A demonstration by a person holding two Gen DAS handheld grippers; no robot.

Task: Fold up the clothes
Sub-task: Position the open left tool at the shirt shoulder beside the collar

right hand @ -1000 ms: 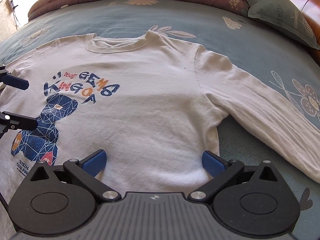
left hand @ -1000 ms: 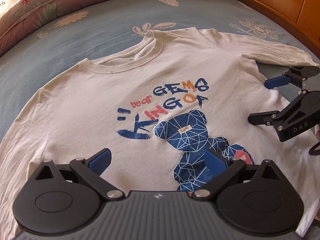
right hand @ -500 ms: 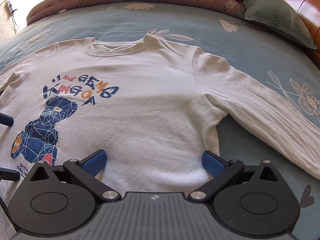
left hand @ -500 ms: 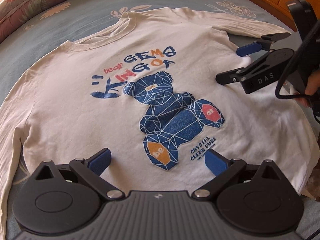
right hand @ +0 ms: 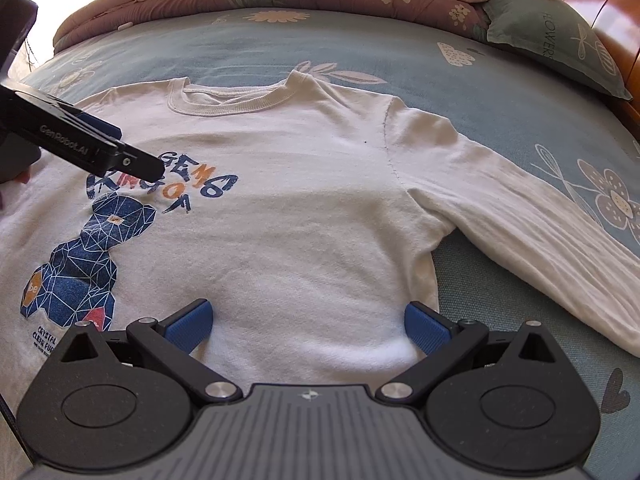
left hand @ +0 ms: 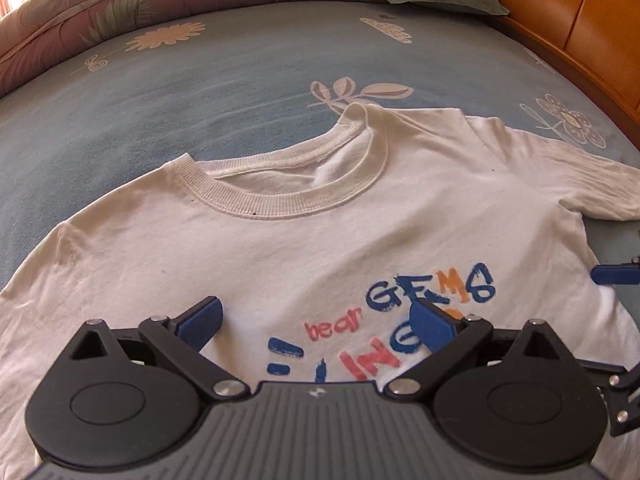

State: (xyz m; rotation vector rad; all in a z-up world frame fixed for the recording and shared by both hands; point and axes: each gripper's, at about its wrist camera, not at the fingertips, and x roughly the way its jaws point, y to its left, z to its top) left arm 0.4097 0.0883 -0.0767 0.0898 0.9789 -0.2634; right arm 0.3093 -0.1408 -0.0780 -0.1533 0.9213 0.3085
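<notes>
While the white shirt (right hand: 304,208) is lying flat, print up, on the bed (left hand: 240,72), both grippers are hovering open-jawed over it, holding nothing. Folding is not yet begun; the left gripper (left hand: 316,320) and right gripper (right hand: 308,320) are each needing an edge or sleeve (right hand: 520,232) to pinch.

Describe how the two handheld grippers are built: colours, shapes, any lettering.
Both share one design. The left gripper has a ribbed grey body, two round black discs, black linkage arms with silver pivot screws, and ribbed blue finger pads. The right gripper looks the same. Seen side-on from the right wrist view, the left one is a black bar with white "GenRobot.AI" lettering.
</notes>
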